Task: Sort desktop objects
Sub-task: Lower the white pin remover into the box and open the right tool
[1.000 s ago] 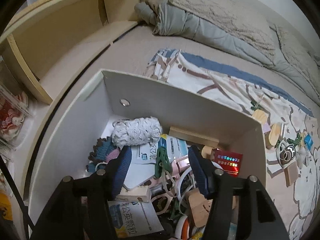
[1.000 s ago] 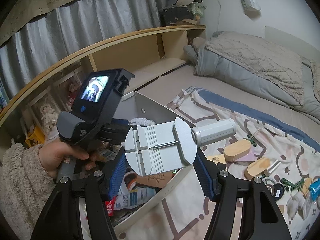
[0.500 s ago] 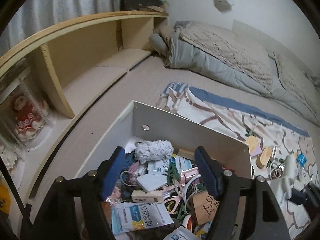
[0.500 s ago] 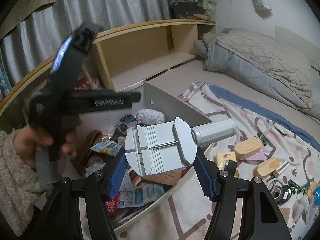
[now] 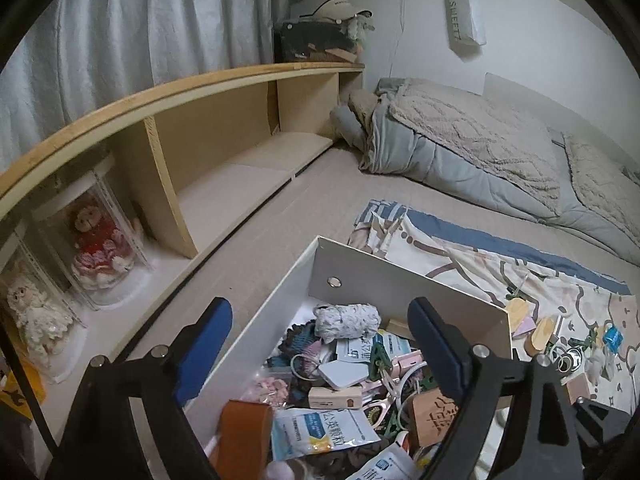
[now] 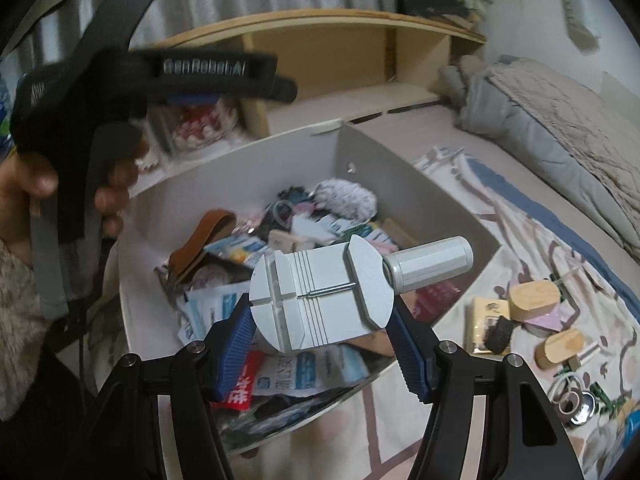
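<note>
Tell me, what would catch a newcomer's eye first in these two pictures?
Probably the grey metal tool with a cylinder knob, clamped in the right gripper just above a white box crammed with packets, clips and cords. Next, the left gripper, its jaws opening with nothing between them, over that same box. Beside it, small wooden blocks lie scattered on a patterned cloth.

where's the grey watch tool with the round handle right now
In the right wrist view it sits mid-frame, clamped between the right gripper's blue pads, above the near edge of the white box: grey watch tool.
</note>
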Tool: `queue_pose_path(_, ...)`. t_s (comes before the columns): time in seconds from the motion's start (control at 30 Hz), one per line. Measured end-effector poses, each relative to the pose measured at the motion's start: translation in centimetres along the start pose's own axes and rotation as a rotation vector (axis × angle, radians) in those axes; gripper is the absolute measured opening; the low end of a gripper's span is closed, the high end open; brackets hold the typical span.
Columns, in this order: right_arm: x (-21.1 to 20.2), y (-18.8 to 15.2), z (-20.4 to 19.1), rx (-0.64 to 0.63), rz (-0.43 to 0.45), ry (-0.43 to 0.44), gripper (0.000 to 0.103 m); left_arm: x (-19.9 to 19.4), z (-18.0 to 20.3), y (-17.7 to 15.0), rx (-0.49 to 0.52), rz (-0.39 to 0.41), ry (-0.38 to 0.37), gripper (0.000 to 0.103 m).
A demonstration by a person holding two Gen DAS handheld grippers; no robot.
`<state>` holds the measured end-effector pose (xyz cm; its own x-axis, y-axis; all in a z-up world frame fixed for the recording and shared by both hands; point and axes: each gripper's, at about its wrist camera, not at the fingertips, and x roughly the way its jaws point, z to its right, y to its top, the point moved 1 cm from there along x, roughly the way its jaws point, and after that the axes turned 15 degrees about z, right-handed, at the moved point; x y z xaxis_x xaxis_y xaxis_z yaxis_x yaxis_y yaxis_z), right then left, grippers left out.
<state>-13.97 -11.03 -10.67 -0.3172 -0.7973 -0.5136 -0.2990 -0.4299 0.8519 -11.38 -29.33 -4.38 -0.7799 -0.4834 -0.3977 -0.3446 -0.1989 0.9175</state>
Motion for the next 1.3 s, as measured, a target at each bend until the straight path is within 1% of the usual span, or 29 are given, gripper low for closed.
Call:
queue_pose_path(0.2,0.1,-0.8,-2.2,-0.047,-0.052,0.091,0.065,-1.5,-0.4,0.5,-0.018,0.024,-0.017,0.09)
queue_pose_path(0.43,-0.2,-1.5,-3.9,-0.097,-0.123,0.152,0.065,-3.9,-0.4,1.3,-0.029,0.075,-0.037,0.09)
queue_pose_path(0.6,-0.6,-1.8,-4.1,-0.118,-0.146,0.162,0.065,-5.8,-0.1,1.5,-0.036,0.105,-0.057,0.091)
queue_pose_path(0.83,-0.5,-2.7,-5.1,-0.151,-0.186,0.193,0.065,-7.6,0.6,1.5,-0.037,0.126,-0.076,0.091)
queue_pose_path(0.93,-0.6,-2.9,-5.5,-0.16,-0.19,0.198,0.065,-8.1,0.7,1.6,-0.044,0.13,-0.085,0.091)
queue_pose_path(1.0,-0.7,-2.9,-5.4,-0.142,-0.191,0.198,0.068,-8.4,0.7,1.6,-0.052,0.133,-0.089,0.091)
queue_pose_path(1.07,-0.7,-2.9,-5.2,-0.126,-0.19,0.19,0.082,-8.5,0.7,1.6,-0.057,0.132,-0.09,0.091)
queue_pose_path(1.13,-1.1,-3.0,-5.1,-0.127,-0.178,0.194,0.084,-8.5,0.6,1.5,-0.058,0.131,-0.09,0.091)
queue_pose_path(1.3,-1.2,-3.2,-5.0,-0.139,-0.184,0.187,0.084,-8.5,0.8,1.4,-0.048,0.128,-0.084,0.091)
